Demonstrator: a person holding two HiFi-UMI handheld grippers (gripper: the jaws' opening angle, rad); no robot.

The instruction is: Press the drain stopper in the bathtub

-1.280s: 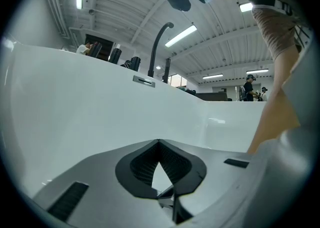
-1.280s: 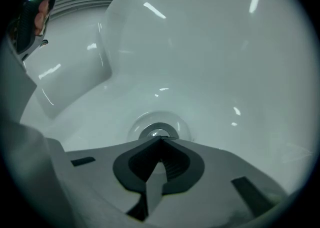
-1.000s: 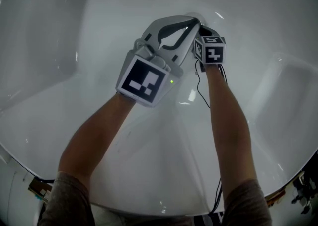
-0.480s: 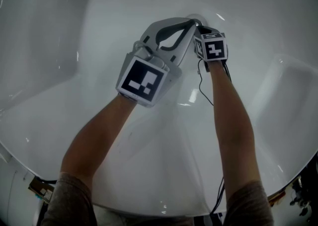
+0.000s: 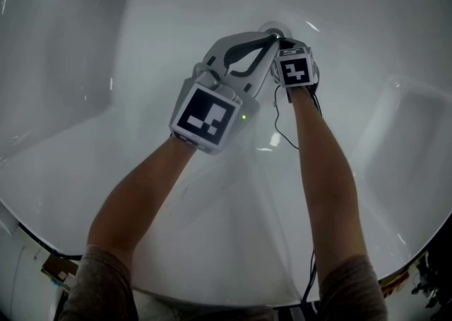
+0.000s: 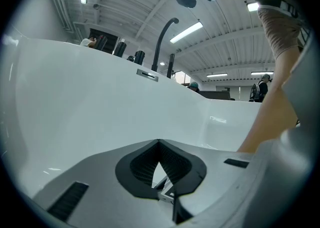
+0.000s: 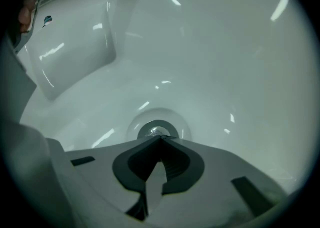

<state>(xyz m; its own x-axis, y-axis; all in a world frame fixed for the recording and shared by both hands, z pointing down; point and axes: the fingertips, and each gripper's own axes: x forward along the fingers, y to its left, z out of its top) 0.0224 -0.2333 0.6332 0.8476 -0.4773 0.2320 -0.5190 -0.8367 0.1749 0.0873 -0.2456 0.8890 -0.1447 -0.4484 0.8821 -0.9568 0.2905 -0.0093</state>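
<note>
Both grippers were down in the white bathtub [image 7: 225,46]; the right gripper [image 7: 161,138] had its fingers pinched together on nothing, tips at the near edge of the round metal drain stopper [image 7: 157,131], which sat in its recess just ahead of them; the left gripper [image 6: 159,142] was likewise closed and empty, close beside the right one.
</note>
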